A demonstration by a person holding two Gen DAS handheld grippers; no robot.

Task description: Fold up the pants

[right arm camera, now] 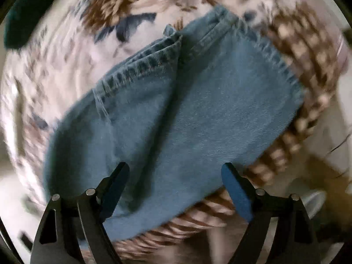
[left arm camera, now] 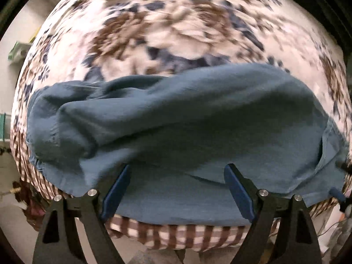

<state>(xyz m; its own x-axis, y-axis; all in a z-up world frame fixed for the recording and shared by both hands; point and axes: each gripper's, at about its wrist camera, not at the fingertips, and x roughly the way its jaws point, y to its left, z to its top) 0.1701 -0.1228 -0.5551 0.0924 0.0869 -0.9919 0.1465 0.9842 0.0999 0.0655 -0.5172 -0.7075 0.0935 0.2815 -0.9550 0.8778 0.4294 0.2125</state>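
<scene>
The blue jeans (left arm camera: 176,121) lie bunched along the near edge of the floral bedspread (left arm camera: 176,22), hem (right arm camera: 140,66) toward its middle. Both claws, left (left arm camera: 177,189) and right (right arm camera: 175,187), hover over them spread wide, grasping nothing

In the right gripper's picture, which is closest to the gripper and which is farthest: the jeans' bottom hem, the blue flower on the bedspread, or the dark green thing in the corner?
From the right gripper:
1. Jeans' hem, up the middle, on the jeans.
2. Blue flower, beyond the hem, upper left, on the bedspread.
3. Dark green thing, far upper-left corner.
</scene>
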